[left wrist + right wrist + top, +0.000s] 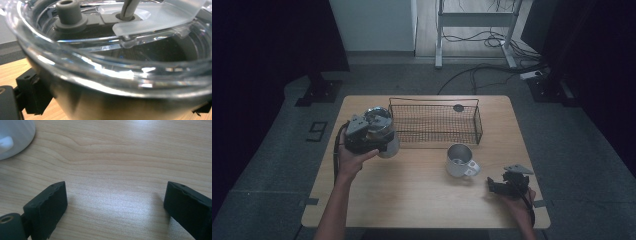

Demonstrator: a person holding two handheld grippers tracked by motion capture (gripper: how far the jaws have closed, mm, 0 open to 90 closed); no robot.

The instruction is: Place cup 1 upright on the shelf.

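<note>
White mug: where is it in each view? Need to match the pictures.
High view: the white mug stands right of centre on the table, in front of the wire basket, handle toward the right claw.
Left gripper view: not in it; the lidded steel tumbler is there.
Right gripper view: top left corner, ahead of the open jaws.
Shared landmark: the wood-grain table top.

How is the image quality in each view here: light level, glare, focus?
High view: dim overall, dark surroundings, though the table reads clearly. Left gripper view: the tumbler is very close, its clear lid soft and streaked with bright glare. Right gripper view: evenly lit, a pale sheen on the wood between the right gripper jaws; the white mug at the corner is blurred.
</note>
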